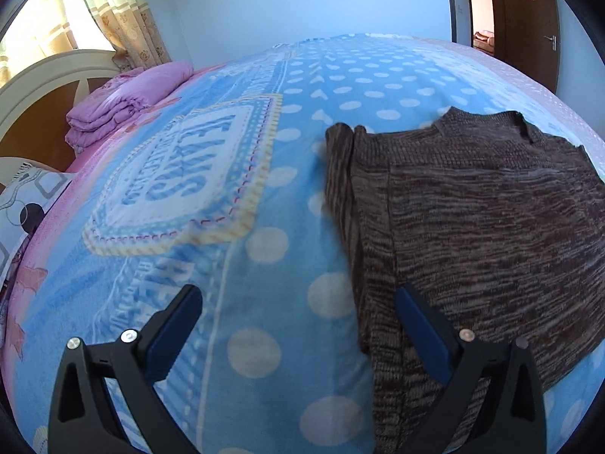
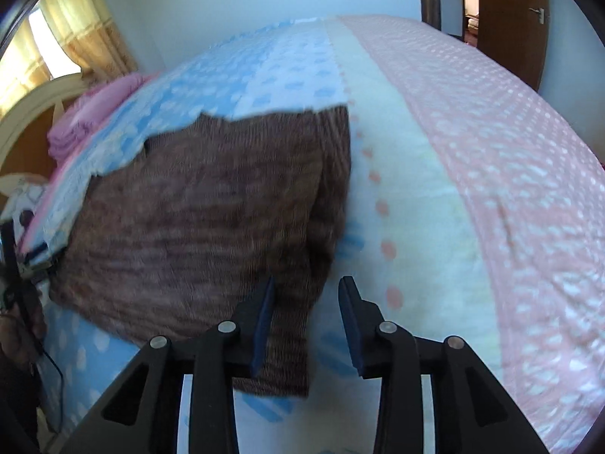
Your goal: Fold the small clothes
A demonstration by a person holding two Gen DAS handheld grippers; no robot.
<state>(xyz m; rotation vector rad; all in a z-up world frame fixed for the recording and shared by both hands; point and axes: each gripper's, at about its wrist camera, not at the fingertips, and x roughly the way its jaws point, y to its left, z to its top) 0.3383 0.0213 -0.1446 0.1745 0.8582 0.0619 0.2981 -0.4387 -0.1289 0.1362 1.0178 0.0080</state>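
A brown knitted sweater point(image 1: 472, 204) lies flat on the bed, its sleeves folded in along the sides. My left gripper point(image 1: 298, 306) is wide open above the sweater's left edge, its right finger point(image 1: 419, 325) over the folded sleeve. In the right wrist view the sweater point(image 2: 211, 208) fills the left middle. My right gripper point(image 2: 306, 295) is open and empty just above the sweater's right sleeve edge near the hem.
A blue dotted blanket point(image 1: 264, 174) covers the bed, with a pink dotted section point(image 2: 510, 174) at the right. A folded purple quilt point(image 1: 124, 102) lies by the headboard point(image 1: 45, 75). A patterned pillow point(image 1: 22, 204) lies at the left. An open door point(image 1: 525, 11) stands behind.
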